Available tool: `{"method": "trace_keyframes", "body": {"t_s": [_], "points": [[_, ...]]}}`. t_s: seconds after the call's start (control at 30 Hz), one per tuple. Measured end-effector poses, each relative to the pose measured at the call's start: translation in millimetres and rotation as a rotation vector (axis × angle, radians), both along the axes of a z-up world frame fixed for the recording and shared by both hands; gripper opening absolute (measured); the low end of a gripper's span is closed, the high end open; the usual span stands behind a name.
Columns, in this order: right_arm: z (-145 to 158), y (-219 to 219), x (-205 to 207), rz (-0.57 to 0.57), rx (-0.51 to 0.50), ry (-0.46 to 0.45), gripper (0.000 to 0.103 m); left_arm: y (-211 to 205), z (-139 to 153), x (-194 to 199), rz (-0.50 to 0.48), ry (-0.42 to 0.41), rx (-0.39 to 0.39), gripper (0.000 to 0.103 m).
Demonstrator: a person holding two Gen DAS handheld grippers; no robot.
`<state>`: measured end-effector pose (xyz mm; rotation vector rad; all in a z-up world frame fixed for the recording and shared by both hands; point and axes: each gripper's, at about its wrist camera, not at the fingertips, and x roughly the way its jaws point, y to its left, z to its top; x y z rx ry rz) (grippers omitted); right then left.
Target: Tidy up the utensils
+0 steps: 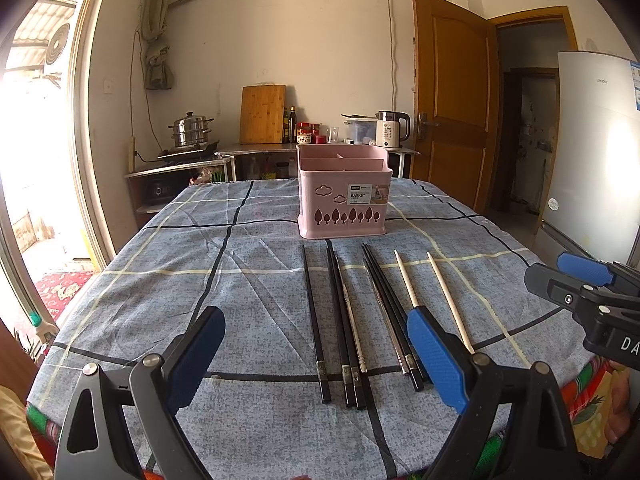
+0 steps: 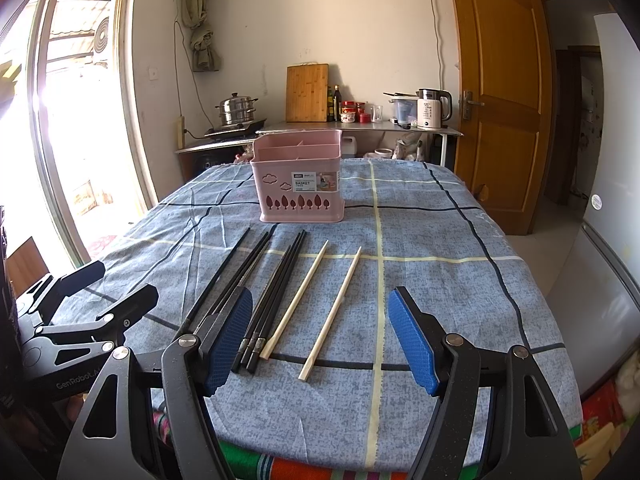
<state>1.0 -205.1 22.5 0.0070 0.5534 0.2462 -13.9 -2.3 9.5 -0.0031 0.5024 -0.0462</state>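
Note:
Several black chopsticks (image 1: pixel 340 320) (image 2: pixel 276 288) and two pale wooden chopsticks (image 1: pixel 450 300) (image 2: pixel 332 308) lie side by side on the blue checked tablecloth (image 1: pixel 200 280) (image 2: pixel 440 280). A pink divided utensil basket (image 1: pixel 343 194) (image 2: pixel 299 179) stands upright beyond their far tips. My left gripper (image 1: pixel 316 356) is open and empty, low over the near ends of the black chopsticks. My right gripper (image 2: pixel 320 344) is open and empty, over the near ends of the wooden chopsticks. Each gripper shows at the other view's edge, the right one (image 1: pixel 584 292) and the left one (image 2: pixel 80 312).
A counter behind the table holds a steamer pot (image 1: pixel 191 130), a wooden cutting board (image 1: pixel 262 114), bottles and jars, and a white kettle (image 1: pixel 390 130). A wooden door (image 1: pixel 452 100) stands open at right, next to a white fridge (image 1: pixel 596 152). A bright doorway is at left.

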Motion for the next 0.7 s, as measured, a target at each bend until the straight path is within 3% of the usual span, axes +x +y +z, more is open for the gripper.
{"method": "trace_keyframes", "body": {"t_s": [0.7], "points": [[-5.6,-2.5,6.9,-0.004,0.004,0.021,0.071,0.6,-6.2,18.0,-0.048,0.042,-0.008,0.093]]}}
